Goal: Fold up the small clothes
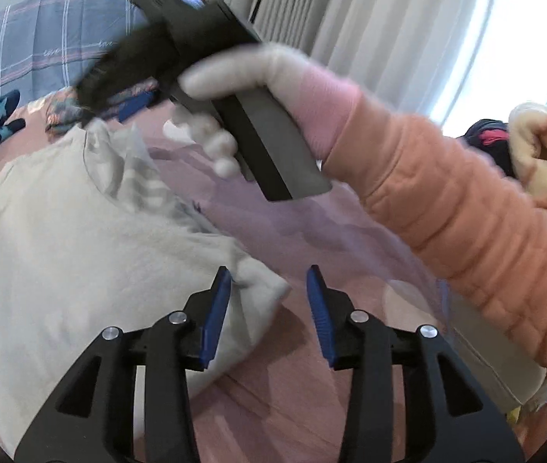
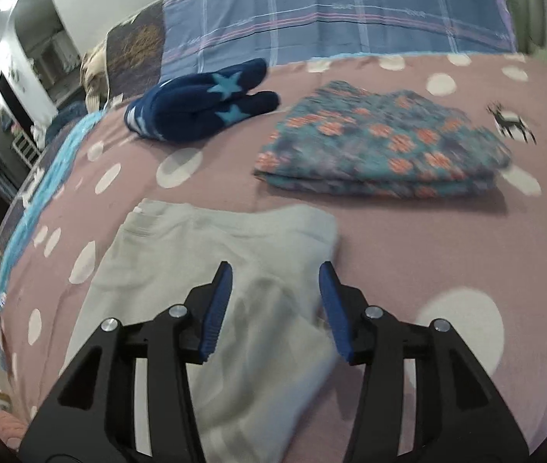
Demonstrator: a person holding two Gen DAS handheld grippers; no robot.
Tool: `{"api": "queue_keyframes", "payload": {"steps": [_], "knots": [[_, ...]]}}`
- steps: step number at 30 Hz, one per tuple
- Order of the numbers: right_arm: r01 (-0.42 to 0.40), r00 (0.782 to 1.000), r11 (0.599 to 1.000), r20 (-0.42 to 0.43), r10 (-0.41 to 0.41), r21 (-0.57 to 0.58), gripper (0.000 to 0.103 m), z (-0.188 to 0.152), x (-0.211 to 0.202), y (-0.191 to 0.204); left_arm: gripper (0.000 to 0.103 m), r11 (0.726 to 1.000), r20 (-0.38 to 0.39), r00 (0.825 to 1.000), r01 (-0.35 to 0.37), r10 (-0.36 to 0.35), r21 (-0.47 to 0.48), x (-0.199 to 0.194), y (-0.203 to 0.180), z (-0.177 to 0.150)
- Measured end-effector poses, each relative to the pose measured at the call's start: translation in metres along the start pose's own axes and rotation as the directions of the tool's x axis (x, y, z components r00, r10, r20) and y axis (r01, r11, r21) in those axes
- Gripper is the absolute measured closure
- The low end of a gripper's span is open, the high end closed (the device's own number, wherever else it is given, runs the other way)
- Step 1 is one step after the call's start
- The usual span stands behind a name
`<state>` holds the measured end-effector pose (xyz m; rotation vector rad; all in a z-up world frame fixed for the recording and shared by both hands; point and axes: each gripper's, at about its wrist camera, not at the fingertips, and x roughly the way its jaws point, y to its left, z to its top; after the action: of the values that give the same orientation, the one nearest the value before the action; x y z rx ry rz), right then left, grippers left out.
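A pale grey-white small garment (image 1: 61, 231) lies on the pink polka-dot bedspread (image 1: 292, 386). My left gripper (image 1: 269, 308) is open and empty over the garment's right corner. The right gripper's body (image 1: 234, 88), held in a white-gloved hand, crosses the left wrist view above the garment, blurred. In the right wrist view the right gripper (image 2: 277, 305) is open and empty just above the same garment (image 2: 215, 277), near its right edge.
A folded floral garment (image 2: 385, 146) and a navy star-patterned item (image 2: 200, 108) lie farther back on the bedspread (image 2: 427, 250). A blue plaid quilt (image 2: 331, 15) is behind them. Curtains (image 1: 389, 19) and a heap of clothes (image 1: 543, 154) are at the right.
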<state>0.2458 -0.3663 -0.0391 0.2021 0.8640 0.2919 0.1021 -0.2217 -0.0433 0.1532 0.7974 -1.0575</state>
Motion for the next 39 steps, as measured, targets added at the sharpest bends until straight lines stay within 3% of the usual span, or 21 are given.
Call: {"api": "queue_keyframes", "payload": {"steps": [2, 3, 6, 9, 11, 13, 16, 18, 19, 20, 21, 24, 27, 28, 31, 33, 35, 37, 38, 39], "knots": [[0.003, 1.0, 0.999, 0.008, -0.003, 0.041, 0.055, -0.01, -0.01, -0.018, 0.055, 1.0, 0.017, 1.0, 0.007, -0.007, -0.005, -0.015, 0.003, -0.002], [0.001, 1.0, 0.998, 0.008, -0.002, 0.056, 0.055, -0.014, -0.013, -0.023, 0.051, 1.0, 0.03, 0.999, -0.021, 0.021, -0.004, -0.023, 0.006, -0.004], [-0.015, 1.0, 0.996, 0.002, 0.015, 0.088, 0.057, -0.025, -0.017, -0.034, 0.051, 0.989, 0.039, 0.988, -0.148, 0.147, 0.006, -0.038, 0.024, -0.011], [-0.047, 0.999, 0.993, -0.003, 0.048, 0.107, 0.057, -0.027, -0.013, -0.035, 0.051, 0.976, -0.011, 0.978, -0.206, 0.206, -0.063, -0.034, 0.06, -0.017], [-0.096, 0.995, 0.984, -0.009, 0.098, 0.149, 0.057, -0.021, -0.004, -0.038, 0.051, 0.968, -0.068, 0.973, -0.226, 0.22, -0.107, -0.026, 0.075, -0.027], [-0.134, 0.991, 0.97, 0.0, 0.136, 0.203, 0.057, -0.014, 0.005, -0.042, 0.05, 0.965, -0.074, 0.972, -0.231, 0.223, -0.128, -0.021, 0.081, -0.037], [-0.172, 0.985, 0.956, 0.044, 0.166, 0.239, 0.057, -0.001, 0.013, -0.039, 0.041, 0.964, -0.068, 0.967, -0.253, 0.247, -0.087, -0.016, 0.073, -0.035], [-0.211, 0.978, 0.96, 0.041, 0.207, 0.183, 0.059, 0.005, 0.018, -0.023, 0.037, 0.962, -0.068, 0.962, -0.269, 0.266, -0.043, -0.012, 0.062, -0.035], [-0.145, 0.989, 0.984, 0.006, 0.146, 0.105, 0.062, 0.005, 0.025, -0.009, 0.036, 0.961, -0.068, 0.96, -0.274, 0.272, -0.03, -0.013, 0.058, -0.041], [-0.026, 0.999, 0.999, -0.025, 0.027, 0.03, 0.068, 0.004, 0.033, 0.0, 0.035, 0.961, -0.068, 0.959, -0.277, 0.275, -0.02, -0.01, 0.057, -0.041], [0.102, 0.993, 0.993, -0.048, -0.105, -0.057, 0.061, 0.002, 0.042, 0.008, 0.035, 0.961, -0.066, 0.959, -0.276, 0.275, -0.017, -0.01, 0.055, -0.04], [0.207, 0.978, 0.97, 0.014, -0.206, -0.129, 0.06, -0.007, 0.036, 0.024, 0.035, 0.966, -0.055, 0.965, -0.258, 0.256, -0.036, -0.016, 0.054, -0.043], [0.404, 0.913, 0.889, 0.152, -0.379, -0.214, 0.063, -0.021, 0.004, 0.058, 0.035, 0.967, -0.022, 0.972, -0.234, 0.233, -0.104, -0.029, 0.061, -0.046], [0.427, 0.9, 0.868, 0.204, -0.384, -0.252, 0.063, -0.03, -0.012, 0.071, 0.035, 0.965, -0.009, 0.974, -0.226, 0.227, -0.133, -0.035, 0.064, -0.047], [0.271, 0.954, 0.912, 0.215, -0.211, -0.307, 0.063, -0.068, -0.061, 0.097, 0.035, 0.954, 0.048, 0.969, -0.228, 0.241, -0.194, -0.067, 0.071, -0.053], [0.118, 0.983, 0.937, 0.17, -0.064, -0.328, 0.063, -0.104, -0.087, 0.111, 0.035, 0.934, 0.074, 0.949, -0.287, 0.308, -0.214, -0.09, 0.08, -0.06], [0.044, 0.991, 0.936, 0.134, 0.004, -0.349, 0.065, -0.133, -0.096, 0.121, 0.035, 0.909, 0.071, 0.929, -0.336, 0.363, -0.247, -0.109, 0.089, -0.073], [0.081, 0.994, 0.933, 0.096, -0.05, -0.352, 0.065, -0.159, -0.088, 0.124, 0.035, 0.889, 0.038, 0.923, -0.356, 0.382, -0.288, -0.114, 0.103, -0.084], [0.159, 0.987, 0.928, 0.074, -0.143, -0.336, 0.065, -0.171, -0.076, 0.116, 0.035, 0.878, 0.005, 0.923, -0.364, 0.385, -0.31, -0.112, 0.111, -0.09], [0.195, 0.981, 0.928, 0.062, -0.185, -0.319, 0.072, -0.175, -0.067, 0.108, 0.035, 0.863, -0.049, 0.921, -0.38, 0.386, -0.333, -0.105, 0.12, -0.101]]}}
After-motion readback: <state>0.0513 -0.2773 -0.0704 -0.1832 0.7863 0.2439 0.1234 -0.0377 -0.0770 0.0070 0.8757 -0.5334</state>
